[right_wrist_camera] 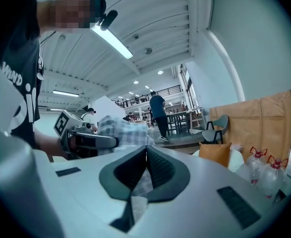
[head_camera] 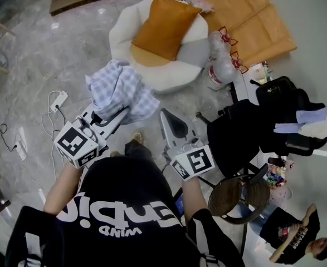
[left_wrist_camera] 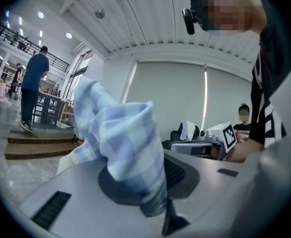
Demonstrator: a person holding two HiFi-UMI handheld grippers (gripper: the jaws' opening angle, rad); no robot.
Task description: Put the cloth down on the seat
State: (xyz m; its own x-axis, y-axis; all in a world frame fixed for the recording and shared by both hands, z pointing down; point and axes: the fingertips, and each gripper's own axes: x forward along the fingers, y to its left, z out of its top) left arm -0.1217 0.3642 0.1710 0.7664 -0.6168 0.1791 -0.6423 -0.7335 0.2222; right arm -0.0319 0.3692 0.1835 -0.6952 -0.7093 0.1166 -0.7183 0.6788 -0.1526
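Note:
A blue and white checked cloth [head_camera: 118,90] hangs bunched from my left gripper [head_camera: 127,111], whose jaws are shut on it. In the left gripper view the cloth [left_wrist_camera: 120,138] rises out of the jaws and hides their tips. The seat [head_camera: 177,74] is a round white pouf with an orange cushion [head_camera: 163,26] on it, just beyond the cloth. My right gripper [head_camera: 166,115] sits to the right of the cloth, short of the seat. Its jaws [right_wrist_camera: 146,150] are shut with nothing between them. The cloth [right_wrist_camera: 125,133] and the left gripper show to its left.
Two plastic water bottles [head_camera: 219,65] stand right of the seat. Black bags [head_camera: 269,121] are piled at the right, with a brown round stool [head_camera: 235,196] nearer me. A power strip [head_camera: 57,100] with cables lies on the floor at left. Cardboard [head_camera: 252,15] leans behind.

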